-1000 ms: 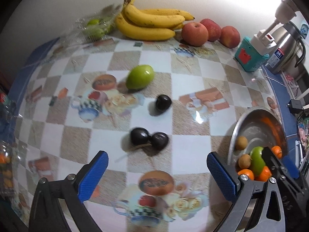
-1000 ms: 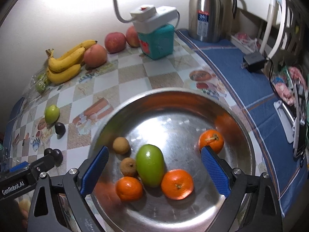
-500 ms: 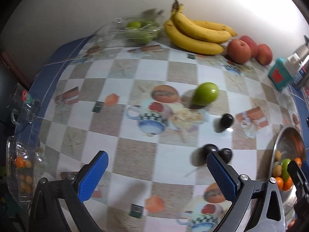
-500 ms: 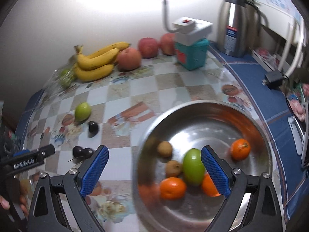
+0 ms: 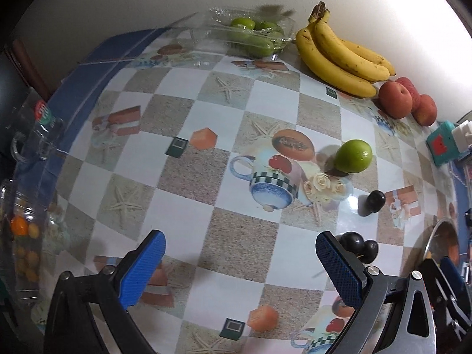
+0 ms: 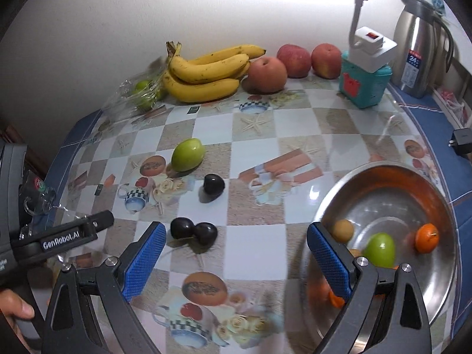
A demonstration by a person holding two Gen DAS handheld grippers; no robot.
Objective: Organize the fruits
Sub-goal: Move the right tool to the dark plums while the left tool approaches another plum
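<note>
**Loose fruit left on the table, both grippers empty**

The left gripper (image 5: 240,268) and the right gripper (image 6: 233,261) are both held above the table (image 6: 295,124) with their blue fingers (image 6: 144,255) spread wide and nothing between them. A steel bowl (image 6: 436,206) near the table's right edge is already loaded with a green fruit (image 6: 380,249), an orange (image 6: 426,237), a small brown fruit (image 6: 342,230) and other pieces partly hidden behind the right gripper. The step in hand appears to be the choice of the next loose fruit.

A joined pair of dark plums (image 6: 193,233) is seen just beyond the right gripper's left finger; a single dark plum (image 6: 214,185) lies further in, and a green mango (image 6: 188,154) beyond it toward the middle. The plum pair seems the likeliest next pick. For this, the fingers would have to be centred over the pair and lowered, then closed gently, since round smooth fruit may roll or slip.

Along the far edge, against a white wall, bananas (image 6: 206,72), three apples (image 6: 267,70) and a clear bag of green fruit (image 6: 141,91) are lined up, with a teal box (image 6: 364,85) and a steel flask (image 6: 419,47) toward the far right corner. The table is covered by a glossy checkered cloth with printed pictures. At the left edge a clear container of small orange fruit (image 5: 23,244) can be made out.
</note>
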